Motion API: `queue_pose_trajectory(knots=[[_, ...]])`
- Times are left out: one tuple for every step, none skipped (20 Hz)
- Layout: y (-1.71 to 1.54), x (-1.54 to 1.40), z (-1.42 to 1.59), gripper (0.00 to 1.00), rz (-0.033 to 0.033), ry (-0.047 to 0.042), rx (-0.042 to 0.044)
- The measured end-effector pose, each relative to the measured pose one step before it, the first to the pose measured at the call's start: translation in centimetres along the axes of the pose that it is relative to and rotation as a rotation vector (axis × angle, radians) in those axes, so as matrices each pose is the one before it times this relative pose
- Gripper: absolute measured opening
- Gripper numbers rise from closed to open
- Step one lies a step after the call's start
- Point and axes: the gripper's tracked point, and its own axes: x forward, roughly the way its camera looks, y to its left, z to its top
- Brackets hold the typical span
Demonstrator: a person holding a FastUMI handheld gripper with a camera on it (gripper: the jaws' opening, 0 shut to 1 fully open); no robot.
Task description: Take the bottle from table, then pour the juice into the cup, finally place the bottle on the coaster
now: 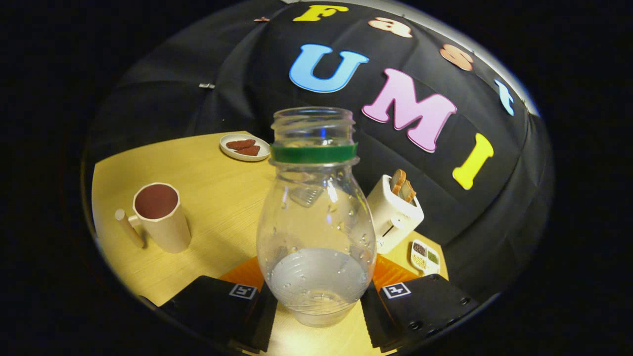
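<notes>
Bottle (316,217) upright between jaws, seemingly gripped, over coaster (247,274)

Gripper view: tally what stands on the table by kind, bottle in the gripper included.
Bottles: 1, the clear bottle, gripper shut on it
Cups: 1, the cup
Plates: 1, the plate with food
Toasters: 1, the toaster
Divided dishes: 1, the small dish
Total: 5

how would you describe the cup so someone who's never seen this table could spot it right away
On the wooden table, look beyond the gripper, whose fingers press the clear bottle. The cup stands apart from it, nearer than the plate. It alone is a cream faceted mug with a stick-like handle and dark red contents.
</notes>
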Motion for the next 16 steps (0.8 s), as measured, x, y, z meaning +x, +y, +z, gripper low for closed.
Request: queue_pose_trajectory(knots=[[0.465,0.374,0.342,0.76,0.00171,0.01172,-0.03079],[0.386,0.461,0.303,0.76,0.00298,0.01616,-0.02251],[0.320,0.486,0.313,0.76,-0.00214,0.01657,-0.01811],[0.330,0.207,0.445,0.76,-0.00225,0.01389,-0.01827],[0.384,0.089,0.399,0.76,-0.00458,0.00865,-0.02294],[0.349,0.231,0.506,0.76,-0.00590,0.00608,-0.03325],[0.348,0.125,0.589,0.76,-0.00534,0.00164,-0.04036],[0.274,0.124,0.626,0.76,-0.00513,-0.00282,-0.04537],[0.259,-0.024,0.399,0.76,-0.00487,0.00000,-0.04622],[0.331,-0.103,0.374,0.76,-0.00089,-0.00007,-0.04128],[0.504,-0.052,0.099,0.76,-0.00030,0.00094,-0.03777],[0.285,-0.192,0.235,0.76,-0.00381,-0.00076,-0.03651],[0.084,-0.109,0.263,0.76,-0.00631,-0.00019,-0.03719],[0.027,-0.239,0.278,0.76,-0.00736,-0.00127,-0.03713],[0.079,-0.123,0.395,0.76,-0.00761,-0.00468,-0.03642],[-0.069,-0.305,0.261,0.76,-0.00826,-0.00316,-0.03540]])
